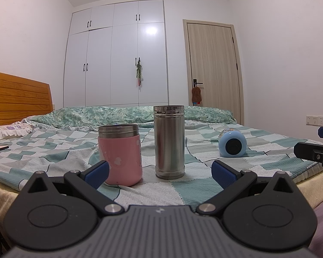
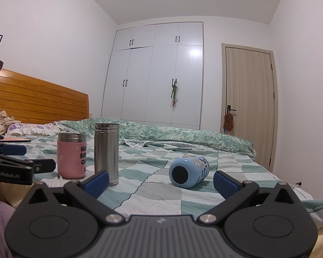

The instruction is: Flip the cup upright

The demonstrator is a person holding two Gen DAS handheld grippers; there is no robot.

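Both grippers are held low and level over the near edge of the bed, the left gripper [image 1: 159, 172] and right gripper [image 2: 160, 182] spread wide, empty. On the checked quilt [image 2: 161, 193] are three cups: a pink cup [image 1: 120, 154] and a steel cup [image 1: 169, 142] upright, and a blue cup [image 2: 188, 171] on its side, well apart. A white wardrobe [image 1: 116, 53] and a wooden door [image 1: 213, 68] stand behind.

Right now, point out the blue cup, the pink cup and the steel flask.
blue cup [image 2: 188, 171]: right wrist view, on its side wall, lying down.
pink cup [image 1: 120, 157]: left wrist view, middle of its pink body.
steel flask [image 1: 169, 142]: left wrist view, middle of its upright body.
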